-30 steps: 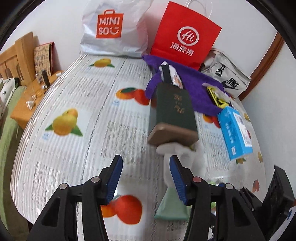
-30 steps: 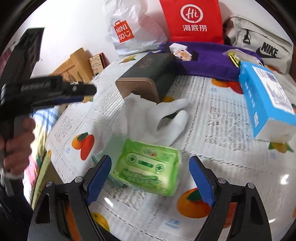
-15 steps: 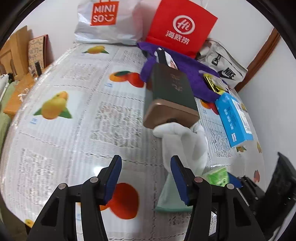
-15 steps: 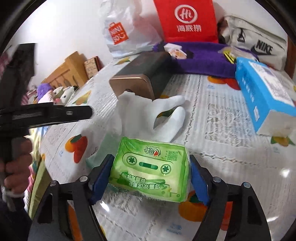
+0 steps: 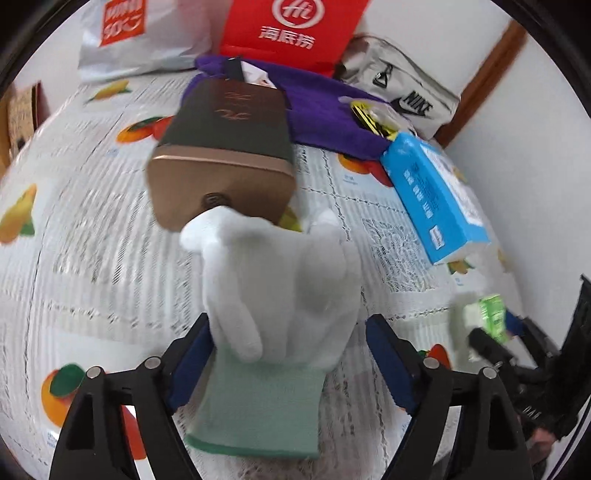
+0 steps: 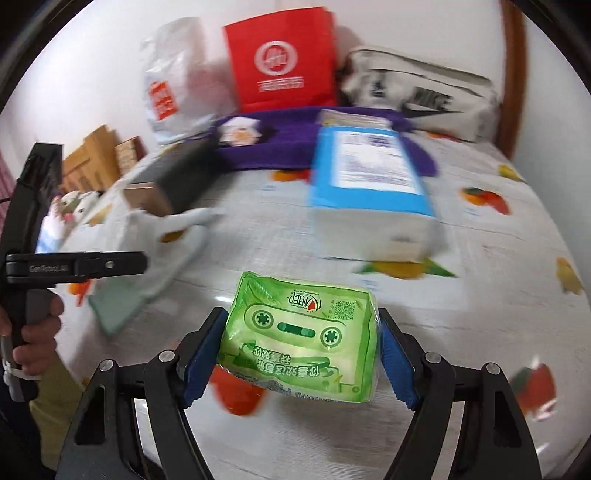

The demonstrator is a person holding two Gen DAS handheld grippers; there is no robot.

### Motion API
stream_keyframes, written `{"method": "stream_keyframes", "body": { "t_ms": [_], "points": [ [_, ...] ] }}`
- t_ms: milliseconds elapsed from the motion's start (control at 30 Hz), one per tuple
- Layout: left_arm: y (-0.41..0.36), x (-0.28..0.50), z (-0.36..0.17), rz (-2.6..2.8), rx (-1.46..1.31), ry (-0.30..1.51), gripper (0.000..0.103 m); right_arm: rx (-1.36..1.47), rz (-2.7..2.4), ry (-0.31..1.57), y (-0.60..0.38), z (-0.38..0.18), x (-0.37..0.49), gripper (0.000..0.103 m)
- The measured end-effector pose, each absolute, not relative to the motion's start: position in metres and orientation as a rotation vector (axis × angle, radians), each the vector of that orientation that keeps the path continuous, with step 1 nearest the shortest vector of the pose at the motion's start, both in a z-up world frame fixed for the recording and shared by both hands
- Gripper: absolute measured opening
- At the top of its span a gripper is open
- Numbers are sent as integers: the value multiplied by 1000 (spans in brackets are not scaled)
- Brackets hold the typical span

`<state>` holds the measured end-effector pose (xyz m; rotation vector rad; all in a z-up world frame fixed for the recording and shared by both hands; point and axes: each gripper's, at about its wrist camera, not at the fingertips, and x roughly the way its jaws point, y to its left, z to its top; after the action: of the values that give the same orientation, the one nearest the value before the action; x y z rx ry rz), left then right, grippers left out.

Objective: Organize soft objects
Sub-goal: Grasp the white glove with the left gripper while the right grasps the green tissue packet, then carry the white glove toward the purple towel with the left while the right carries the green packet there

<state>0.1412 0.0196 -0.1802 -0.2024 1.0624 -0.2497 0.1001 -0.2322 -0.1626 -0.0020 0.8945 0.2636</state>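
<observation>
The white glove (image 5: 280,288) lies on the fruit-print tablecloth (image 5: 92,266), its fingers touching the brown box (image 5: 225,155) at 12 o'clock of it. The left gripper (image 5: 288,365) straddles its green cuff; the jaws are opening and do not press it yet. To do this well, I would lower until both pads flank the cuff, then close. The right gripper (image 6: 299,362) grips the green tissue pack (image 6: 301,336), with the blue box (image 6: 369,184) at 12 o'clock.

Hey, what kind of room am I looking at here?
Probably a home, perhaps a bedroom corner: a table with a fruit-print cloth, shopping bags against the wall, and a wooden bed frame beside it with plush toys.
</observation>
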Motion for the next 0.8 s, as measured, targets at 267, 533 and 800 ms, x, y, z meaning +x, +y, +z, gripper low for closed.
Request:
{"method": "stream_keyframes", "body": {
  "t_ms": [267, 533, 800],
  "points": [
    [-10, 154, -186, -112, -19, 1059, 87, 60, 215, 929, -265, -186, 99, 78],
    [-17, 154, -184, -34, 15, 1011, 50, 0, 232, 901, -258, -187, 96, 78],
    [-17, 152, -174, -48, -30, 1050, 23, -9, 265, 887, -262, -174, 98, 78]
  ]
}}
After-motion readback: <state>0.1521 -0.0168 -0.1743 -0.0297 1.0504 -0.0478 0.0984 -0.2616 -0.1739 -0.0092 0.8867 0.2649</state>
